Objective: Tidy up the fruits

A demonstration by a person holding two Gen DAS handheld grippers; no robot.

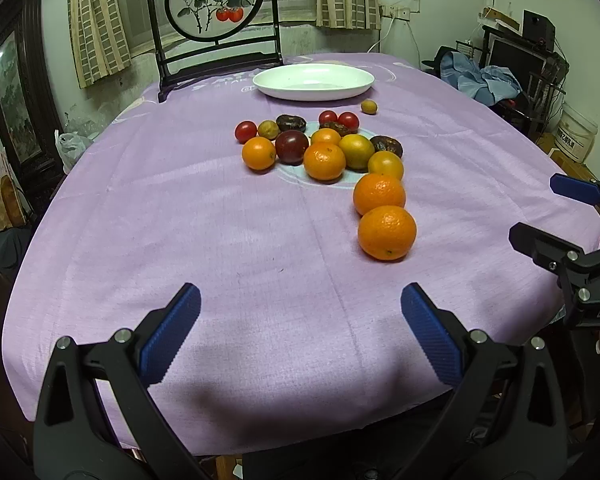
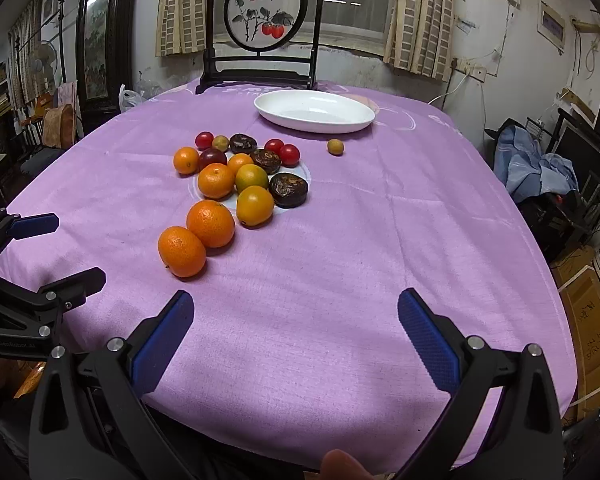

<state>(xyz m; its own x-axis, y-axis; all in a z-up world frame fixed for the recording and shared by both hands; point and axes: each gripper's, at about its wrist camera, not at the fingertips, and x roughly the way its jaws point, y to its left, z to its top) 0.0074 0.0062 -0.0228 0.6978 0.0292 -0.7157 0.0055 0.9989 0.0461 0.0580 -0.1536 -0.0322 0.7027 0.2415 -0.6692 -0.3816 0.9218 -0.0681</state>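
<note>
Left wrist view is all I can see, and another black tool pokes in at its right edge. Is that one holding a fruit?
Observer: No. The right gripper has its fingers spread wide over the bare purple tablecloth, with nothing between them.
Operator: Which fruit is closest to it?
Observer: The nearest orange, ahead and to its left, well apart from the fingers.
Operator: Anything beside the table on that side?
Observer: Cardboard boxes sit on the floor by the table's right edge.
</note>
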